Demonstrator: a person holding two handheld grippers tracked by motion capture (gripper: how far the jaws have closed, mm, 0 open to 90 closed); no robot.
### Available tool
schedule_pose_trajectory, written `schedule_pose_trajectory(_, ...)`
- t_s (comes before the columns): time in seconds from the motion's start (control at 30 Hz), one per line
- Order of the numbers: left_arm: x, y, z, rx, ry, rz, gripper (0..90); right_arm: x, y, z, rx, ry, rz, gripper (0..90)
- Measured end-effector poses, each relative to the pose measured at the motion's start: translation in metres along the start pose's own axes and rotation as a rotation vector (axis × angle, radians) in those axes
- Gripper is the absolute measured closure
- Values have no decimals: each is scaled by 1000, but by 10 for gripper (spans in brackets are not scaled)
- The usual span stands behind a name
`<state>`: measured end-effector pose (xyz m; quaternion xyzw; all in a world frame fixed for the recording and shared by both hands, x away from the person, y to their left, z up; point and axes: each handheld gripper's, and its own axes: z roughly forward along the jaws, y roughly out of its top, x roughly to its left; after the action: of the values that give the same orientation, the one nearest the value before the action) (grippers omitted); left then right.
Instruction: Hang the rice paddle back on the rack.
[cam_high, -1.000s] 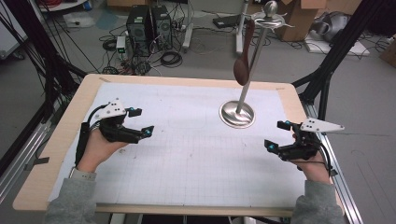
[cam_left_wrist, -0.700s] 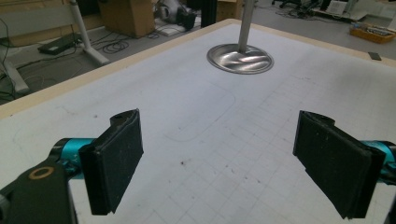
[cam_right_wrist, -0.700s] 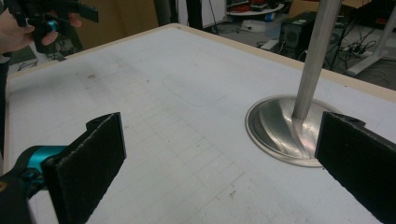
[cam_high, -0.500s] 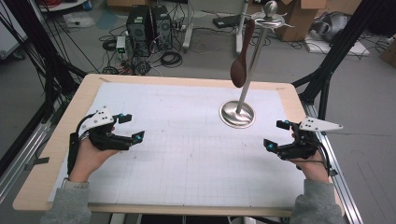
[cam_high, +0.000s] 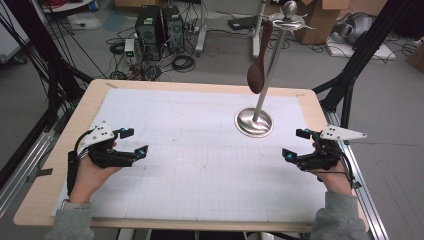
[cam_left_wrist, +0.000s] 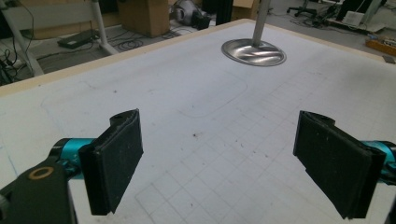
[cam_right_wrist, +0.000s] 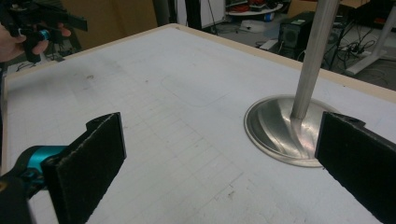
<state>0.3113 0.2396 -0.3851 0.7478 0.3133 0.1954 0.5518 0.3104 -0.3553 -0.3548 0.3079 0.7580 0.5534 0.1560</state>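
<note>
A metal stand (cam_high: 260, 90) with a round steel base (cam_high: 254, 122) rises from the back right of the white gridded mat (cam_high: 200, 160). A dark brown wooden spoon (cam_high: 259, 62) hangs from the hook at its top, bowl down. My left gripper (cam_high: 135, 141) hovers low over the mat's left edge, open, nothing between its pads (cam_left_wrist: 114, 161). My right gripper (cam_high: 294, 144) is held at the right edge, just in front of the base (cam_right_wrist: 285, 130), open and empty too. The stand's base (cam_left_wrist: 253, 52) lies far ahead in the left gripper view.
The wooden table (cam_high: 55, 165) carries the mat. Behind it on the floor stand computer towers (cam_high: 157, 27), cables and cardboard boxes (cam_high: 320, 17). Black frame legs (cam_high: 360, 55) flank both sides. The other hand with its gripper (cam_right_wrist: 35, 28) appears far off in the right gripper view.
My left hand has drawn back toward the left front of the mat and sunk a little. The right hand has stayed put. The spoon still hangs on the stand.
</note>
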Motion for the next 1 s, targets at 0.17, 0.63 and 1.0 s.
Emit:
schedule_pose_trajectory(0.17,2,-8,-6,13,10,-19,160,-1,-1,0,6,-3,4,4)
schedule_pose_trajectory(0.63,8,-17,-22,-1,65,-40,160,-9,-8,-1,15,-41,33,4)
schedule_pose_trajectory(1.0,13,-31,-41,-18,142,-100,148,-19,-15,-8,-32,-101,66,4)
